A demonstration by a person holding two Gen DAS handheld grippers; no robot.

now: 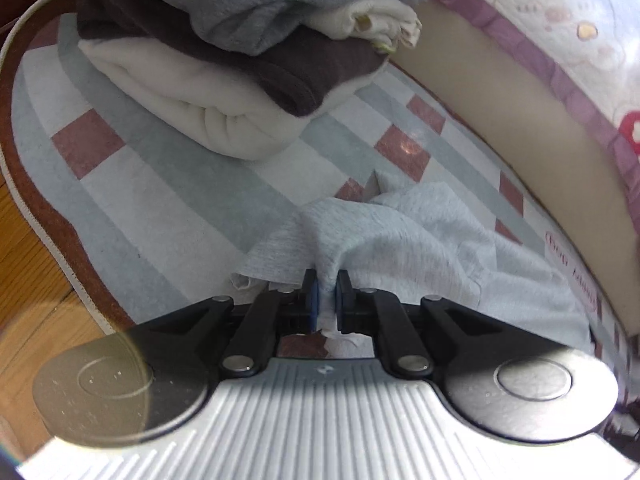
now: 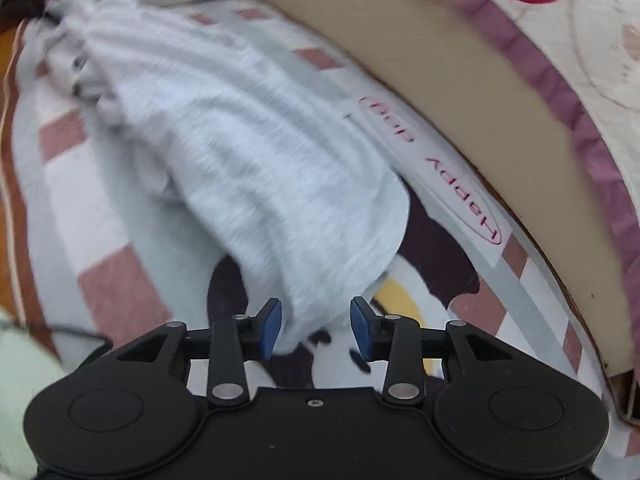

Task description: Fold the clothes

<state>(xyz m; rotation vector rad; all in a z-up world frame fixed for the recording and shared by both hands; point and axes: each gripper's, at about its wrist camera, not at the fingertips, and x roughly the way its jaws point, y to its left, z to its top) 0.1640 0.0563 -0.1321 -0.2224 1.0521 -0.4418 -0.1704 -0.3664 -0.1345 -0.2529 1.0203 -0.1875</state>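
Note:
A light grey garment (image 1: 420, 236) lies crumpled on a checked mat (image 1: 168, 200). My left gripper (image 1: 327, 300) is shut on a bunched fold of its edge, just above the mat. In the right wrist view the same grey garment (image 2: 240, 152) stretches away from me across the mat (image 2: 116, 280). My right gripper (image 2: 316, 328) is open, and the garment's near end lies between its blue pads (image 2: 272, 330) without being pinched.
A stack of folded clothes (image 1: 240, 60), white, dark brown and grey, stands on the far part of the mat. A bed base (image 2: 460, 100) with a purple-frilled cover (image 2: 568, 92) runs along the right. Wooden floor (image 1: 36, 272) shows at the left.

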